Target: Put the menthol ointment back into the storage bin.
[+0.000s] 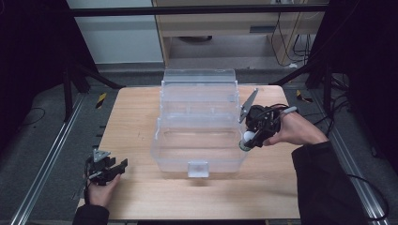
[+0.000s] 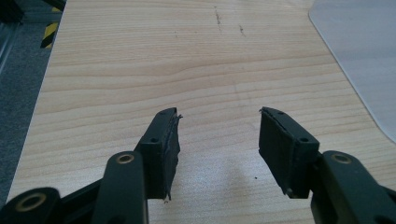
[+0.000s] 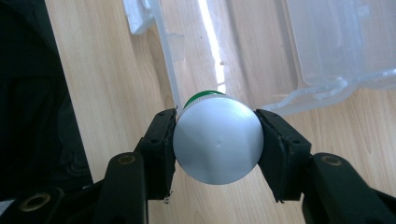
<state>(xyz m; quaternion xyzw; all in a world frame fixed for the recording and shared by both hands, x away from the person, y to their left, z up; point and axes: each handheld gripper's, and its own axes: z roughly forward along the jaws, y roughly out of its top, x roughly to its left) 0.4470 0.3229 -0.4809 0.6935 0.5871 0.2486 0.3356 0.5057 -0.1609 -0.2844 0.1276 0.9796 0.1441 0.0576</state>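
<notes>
A clear plastic box (image 1: 199, 136) with its lid swung back stands in the middle of the wooden table (image 1: 136, 117). My right gripper (image 1: 248, 139) hovers at the box's right wall, shut on a green bottle with a silver-white cap (image 1: 247, 138). In the right gripper view the cap (image 3: 217, 143) sits squeezed between the two black jaws, right over the box's wall (image 3: 170, 79). My left gripper (image 1: 117, 168) rests low at the table's front left, open. In the left gripper view its jaws stand wide apart over bare wood, around the left gripper's midpoint (image 2: 218, 114).
The box's clear lid (image 1: 199, 84) leans back toward the far edge. A corner of the box (image 2: 359, 51) shows at the upper right of the left gripper view. Black stands and cables sit beyond the table, and metal rails (image 1: 44, 168) run along the floor at the left.
</notes>
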